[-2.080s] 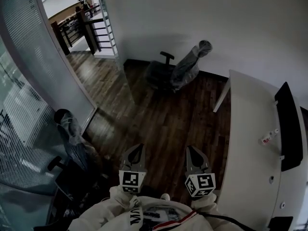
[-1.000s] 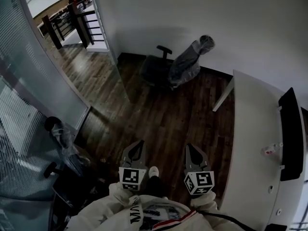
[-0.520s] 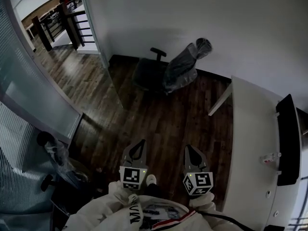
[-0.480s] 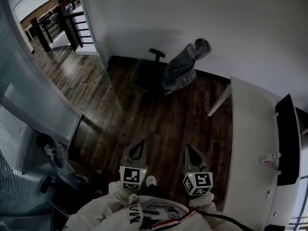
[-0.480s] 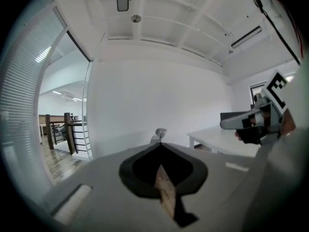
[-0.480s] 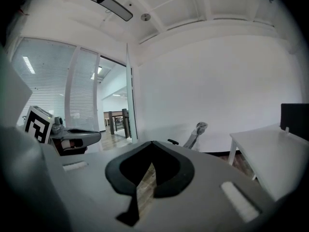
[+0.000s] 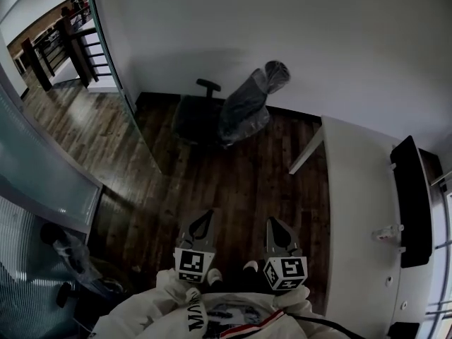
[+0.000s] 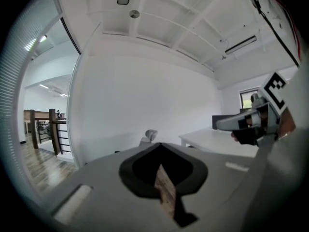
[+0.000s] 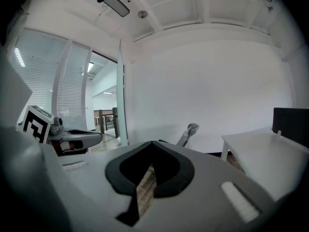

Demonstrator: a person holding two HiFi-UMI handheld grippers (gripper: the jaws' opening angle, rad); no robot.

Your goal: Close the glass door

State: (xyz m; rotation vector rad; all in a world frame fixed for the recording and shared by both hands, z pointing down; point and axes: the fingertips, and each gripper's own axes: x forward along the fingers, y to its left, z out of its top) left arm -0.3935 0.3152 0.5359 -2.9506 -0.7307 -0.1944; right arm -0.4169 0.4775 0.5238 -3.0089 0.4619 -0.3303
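Observation:
The glass door [image 7: 131, 104] stands open, swung into the room, its thin edge running from the upper left down to the wooden floor. In the right gripper view the glass door [image 9: 120, 95] rises ahead on the left; in the left gripper view the doorway frame [image 8: 73, 95] is at the left. My left gripper [image 7: 204, 218] and right gripper [image 7: 272, 223] are held side by side low in the head view, both shut and empty, well short of the door. The left gripper [image 8: 159, 145] and right gripper [image 9: 152, 143] point roughly level at the white far wall.
A plastic-wrapped office chair [image 7: 226, 111] stands by the far wall, just right of the door. A white desk [image 7: 360, 210] with a black monitor [image 7: 413, 196] and a small bottle [image 7: 385, 233] runs along the right. A frosted glass wall [image 7: 42, 175] and another wrapped chair [image 7: 63, 249] are at left.
The whole scene has slid left and down in the head view: door, chair and desk are nearer. Both grippers keep their side-by-side place and stay shut.

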